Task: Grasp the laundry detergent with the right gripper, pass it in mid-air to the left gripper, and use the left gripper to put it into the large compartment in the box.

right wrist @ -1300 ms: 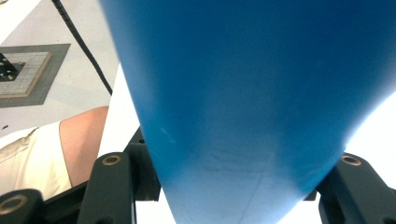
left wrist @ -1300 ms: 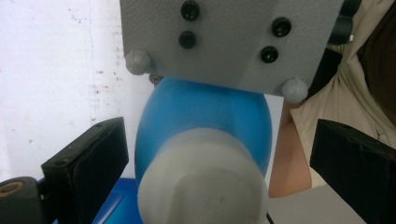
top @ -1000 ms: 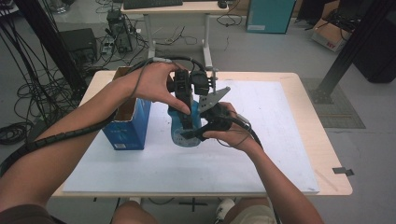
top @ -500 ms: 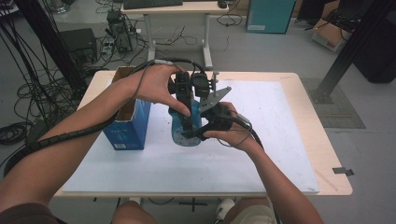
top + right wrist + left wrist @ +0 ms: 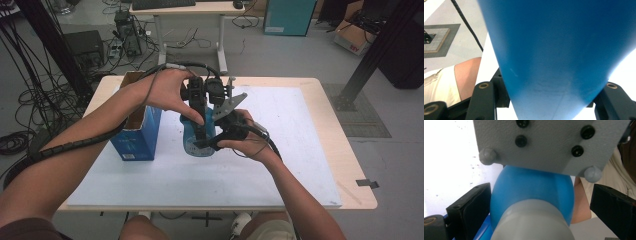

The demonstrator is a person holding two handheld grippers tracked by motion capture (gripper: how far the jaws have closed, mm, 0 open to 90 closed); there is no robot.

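A blue bottle [image 5: 200, 137] stands at the middle of the tabletop [image 5: 300, 165], on the white sheet [image 5: 280, 145] that covers most of it. The right gripper [image 5: 212, 142] comes at it from the side, low down — in the right gripper view its two black fingers [image 5: 484, 100] press on either flank of the blue body [image 5: 554, 50], so they are closed on the bottle. The left gripper [image 5: 200, 107] reaches down over the top. In the left gripper view its fingers [image 5: 471, 205] stand either side of the bottle's grey cap [image 5: 534, 222] and rounded shoulder; the one at the left of that view lies just beside the blue, the other is apart from it, so they are open. The grey plate [image 5: 544, 145] of the right gripper sits just beyond the bottle there. A blue box [image 5: 137, 132] with an open top stands near the bottle, on the person's left — apart from both hands.
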